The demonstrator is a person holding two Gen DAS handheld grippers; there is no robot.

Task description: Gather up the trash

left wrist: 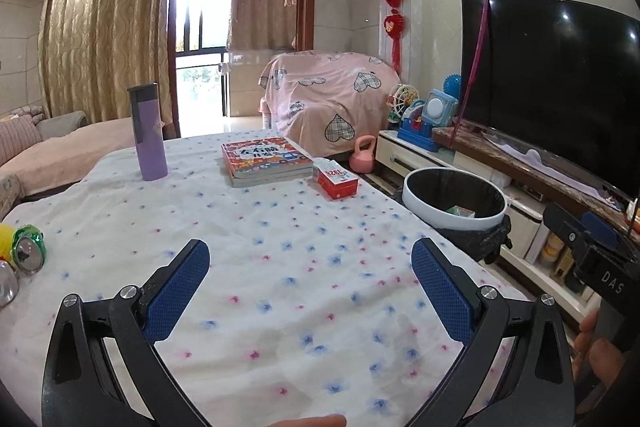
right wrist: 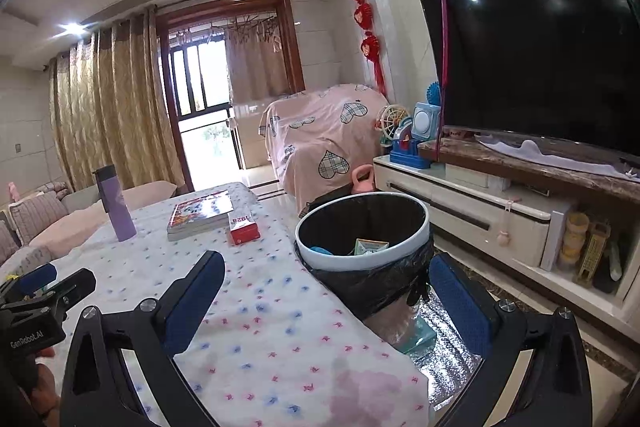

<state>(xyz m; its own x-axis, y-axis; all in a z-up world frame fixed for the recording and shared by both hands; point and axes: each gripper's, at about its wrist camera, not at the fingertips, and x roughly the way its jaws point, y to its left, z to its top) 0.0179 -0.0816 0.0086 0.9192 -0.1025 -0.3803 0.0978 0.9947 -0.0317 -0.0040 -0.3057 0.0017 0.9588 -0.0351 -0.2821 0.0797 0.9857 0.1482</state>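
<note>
Now, with both tools empty, we judge the step in hand to be the reach for the next piece of trash. The left gripper [left wrist: 310,283] hovers low over the flowered tablecloth [left wrist: 280,227], its blue pads spread wide with nothing between them. The right gripper [right wrist: 326,301] is likewise spread wide and empty, framing the table edge and the bin's base at lower centre of its view.

The likeliest trash sits at the far left edge of the left wrist view: a crushed green can [left wrist: 28,247] lying on the cloth, with something yellow and a silvery object just beside it, both cut off by the frame so we cannot name them. The bin [left wrist: 454,197], white-rimmed and lined with a black bag, stands off the table's side at right of centre in that view; some scraps already lie inside it.

To do this well, we would swing the left tool toward the can, keep the pads wide until they straddle its body, and close across its narrower side so the dented metal does not squirt out. We should leave the purple flask [left wrist: 148,133], the stack of books [left wrist: 266,159] and the red box [left wrist: 336,181] alone; they look like keepers.

The left tool points level along the table; the right is tilted slightly, aimed past the table corner.
</note>
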